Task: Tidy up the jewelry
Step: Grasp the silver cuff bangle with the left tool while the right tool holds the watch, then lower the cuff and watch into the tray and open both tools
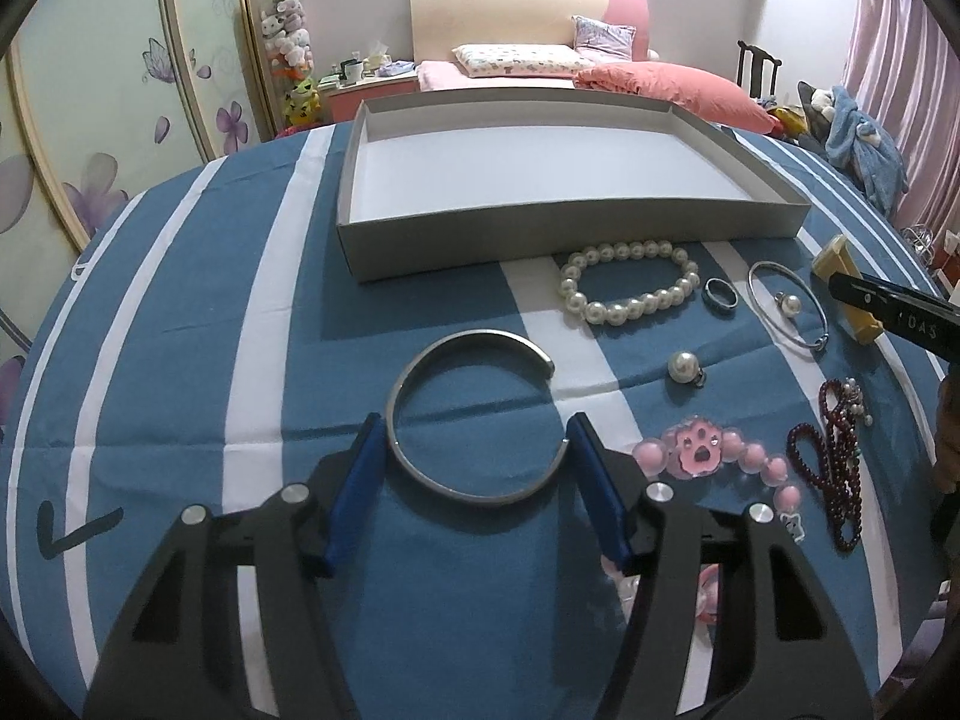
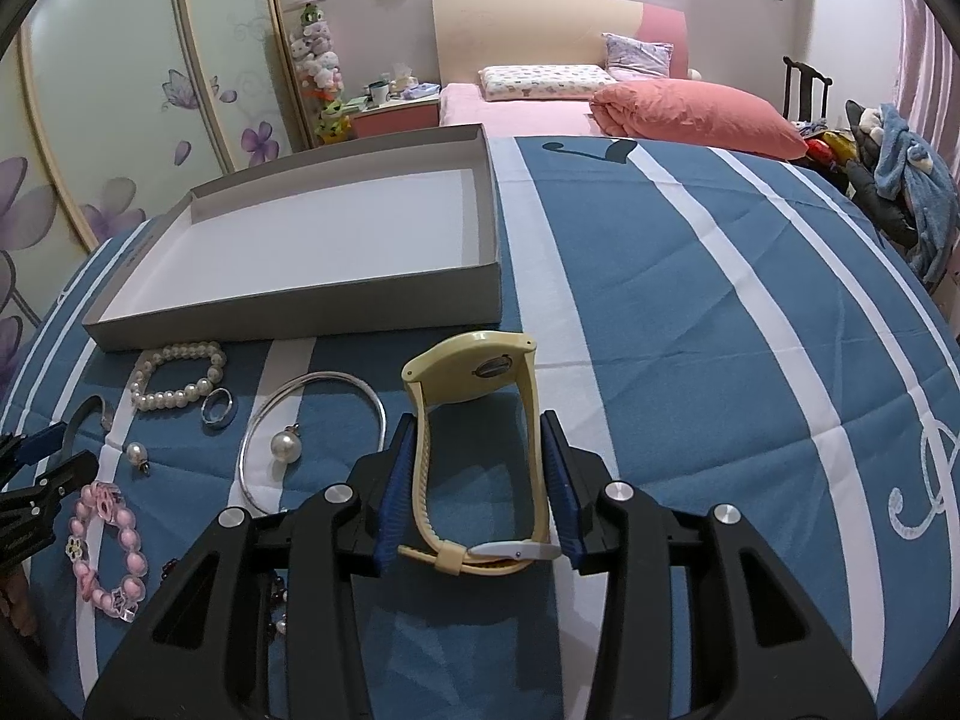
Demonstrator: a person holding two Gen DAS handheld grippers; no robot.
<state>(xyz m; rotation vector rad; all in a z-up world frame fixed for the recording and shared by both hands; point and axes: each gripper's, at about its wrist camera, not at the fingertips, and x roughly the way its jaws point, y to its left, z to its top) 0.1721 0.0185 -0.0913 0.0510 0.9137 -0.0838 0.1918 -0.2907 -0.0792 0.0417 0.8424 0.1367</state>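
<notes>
A silver cuff bangle (image 1: 420, 480) lies on the blue striped cloth, and my left gripper (image 1: 474, 426) is shut on it, one blue pad touching each side. My right gripper (image 2: 477, 426) is shut on a pale yellow watch (image 2: 474, 366), its pads pressing the strap from both sides while the watch face stands up beyond the fingertips. An empty grey box (image 1: 570, 222) stands just behind the jewelry. The right wrist view has the box (image 2: 300, 312) at the upper left and the left gripper's finger (image 2: 36, 468) at the left edge.
Loose on the cloth are a pearl bracelet (image 1: 630, 291), a ring (image 1: 720, 295), a thin bangle (image 1: 774, 265), a pearl earring (image 1: 683, 367), a pink bead bracelet (image 1: 702, 444) and dark red beads (image 1: 834, 450). A bed and a wardrobe stand behind.
</notes>
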